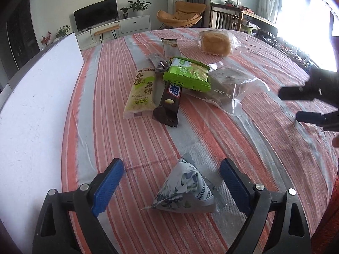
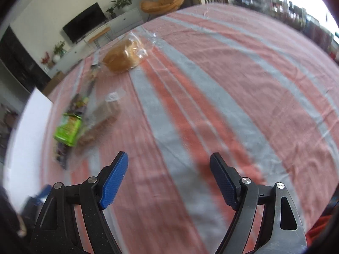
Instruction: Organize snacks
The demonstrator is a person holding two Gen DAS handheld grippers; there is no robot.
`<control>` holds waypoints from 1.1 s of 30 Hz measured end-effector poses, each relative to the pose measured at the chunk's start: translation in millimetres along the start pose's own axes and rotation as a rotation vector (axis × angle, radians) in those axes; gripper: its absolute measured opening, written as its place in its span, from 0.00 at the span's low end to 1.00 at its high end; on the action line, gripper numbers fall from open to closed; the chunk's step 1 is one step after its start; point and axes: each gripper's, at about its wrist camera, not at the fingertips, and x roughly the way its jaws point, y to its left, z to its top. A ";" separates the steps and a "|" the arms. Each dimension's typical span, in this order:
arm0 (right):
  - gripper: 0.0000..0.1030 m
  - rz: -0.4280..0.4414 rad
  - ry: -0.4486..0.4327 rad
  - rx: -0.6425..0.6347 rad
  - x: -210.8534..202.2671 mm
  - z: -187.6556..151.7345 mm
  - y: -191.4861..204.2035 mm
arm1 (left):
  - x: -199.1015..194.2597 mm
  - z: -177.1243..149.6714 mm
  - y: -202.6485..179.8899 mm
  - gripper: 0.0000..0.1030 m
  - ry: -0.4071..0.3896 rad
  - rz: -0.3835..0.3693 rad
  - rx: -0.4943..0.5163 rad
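Snacks on a striped tablecloth, both tongs wide.

A white board [image 1: 31, 110] lies left; the left gripper [image 1: 171, 182] gapes around, not touching, a triangular packet [image 1: 186, 188]; the snack pile [image 1: 180, 82] sits beyond; right gripper [image 2: 168, 180] holds nothing.

television [image 1: 95, 19], orange armchair [image 1: 182, 13], bright window [image 1: 305, 27]

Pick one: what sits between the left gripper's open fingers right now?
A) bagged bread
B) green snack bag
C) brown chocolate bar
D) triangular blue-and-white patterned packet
D: in the left wrist view the triangular packet lies on the striped tablecloth between the left gripper's spread blue pads, neither pad touching it; the other snacks lie farther up the table.
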 end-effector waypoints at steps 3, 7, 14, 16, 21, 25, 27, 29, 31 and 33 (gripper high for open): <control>0.79 0.045 0.132 0.063 33.1 25.5 34.1 | 1.1 0.1 -1.4 0.94 0.005 -0.004 0.005; 0.78 -0.071 0.113 0.057 74.6 57.3 80.3 | 1.7 0.3 -1.7 0.95 0.007 -0.008 0.006; 0.81 -0.278 0.061 -0.252 121.3 67.5 148.7 | 1.6 0.6 -2.3 0.96 0.008 -0.010 0.007; 0.83 -0.302 0.060 -0.390 125.1 58.3 154.8 | 1.4 0.6 -2.7 0.96 0.008 -0.010 0.007; 0.81 -0.221 0.068 -0.493 107.0 51.5 129.6 | 1.9 1.1 -3.6 0.97 0.009 -0.012 0.009; 0.81 -0.190 0.071 -0.465 81.1 48.1 85.3 | 1.9 1.1 -3.8 0.98 0.010 -0.012 0.009; 0.82 -0.178 0.071 -0.445 69.9 46.6 67.6 | 1.8 0.9 -3.8 0.98 0.009 -0.012 0.009; 0.82 -0.162 0.072 -0.397 59.9 46.7 50.9 | 1.9 0.7 -3.6 0.98 0.010 -0.016 0.008; 0.82 -0.149 0.071 -0.351 48.9 47.7 40.5 | 1.5 0.3 -3.1 0.98 0.010 -0.031 0.011; 0.82 -0.145 0.063 -0.373 39.3 45.8 43.7 | -0.2 -2.1 -2.1 0.98 0.021 -0.051 0.016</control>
